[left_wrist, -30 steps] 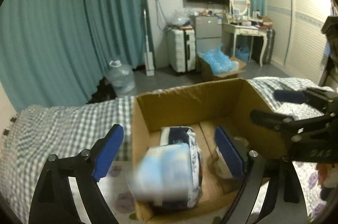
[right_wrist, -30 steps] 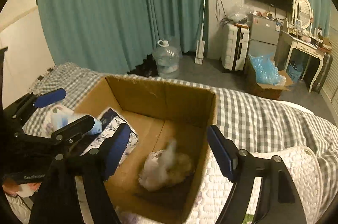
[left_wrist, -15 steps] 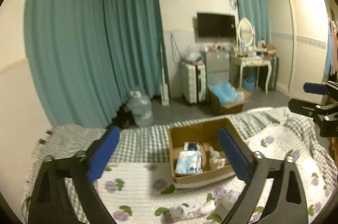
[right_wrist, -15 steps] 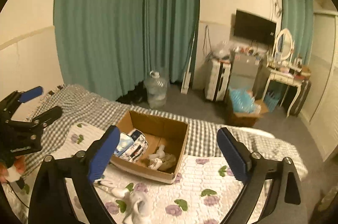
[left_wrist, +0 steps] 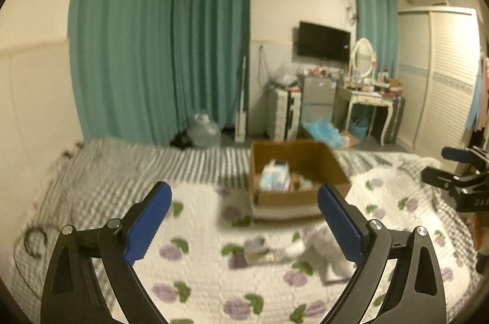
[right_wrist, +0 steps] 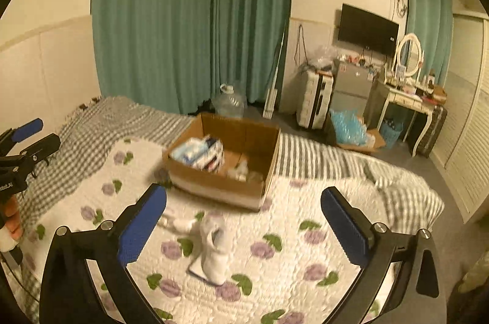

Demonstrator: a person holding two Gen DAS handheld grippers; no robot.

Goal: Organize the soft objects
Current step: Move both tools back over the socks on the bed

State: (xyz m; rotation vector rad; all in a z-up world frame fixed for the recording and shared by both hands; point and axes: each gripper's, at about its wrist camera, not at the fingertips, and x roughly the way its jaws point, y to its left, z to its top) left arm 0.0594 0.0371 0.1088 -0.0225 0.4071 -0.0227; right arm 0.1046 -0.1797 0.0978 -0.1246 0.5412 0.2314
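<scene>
The open brown cardboard box [right_wrist: 223,162] sits on the white quilted bedspread with purple flowers [right_wrist: 275,247], already holding a pale blue soft pack [right_wrist: 195,154] against its left wall, likely to leave room for more. White soft toys [right_wrist: 214,247] lie loose on the quilt in front of the box, apparently next to collect. The left claw [left_wrist: 244,220] and right claw [right_wrist: 243,221] both hang released and empty, well above the bed. A second ago both hovered right over the box; they have since pulled back and up, so the whole room shows.
</scene>
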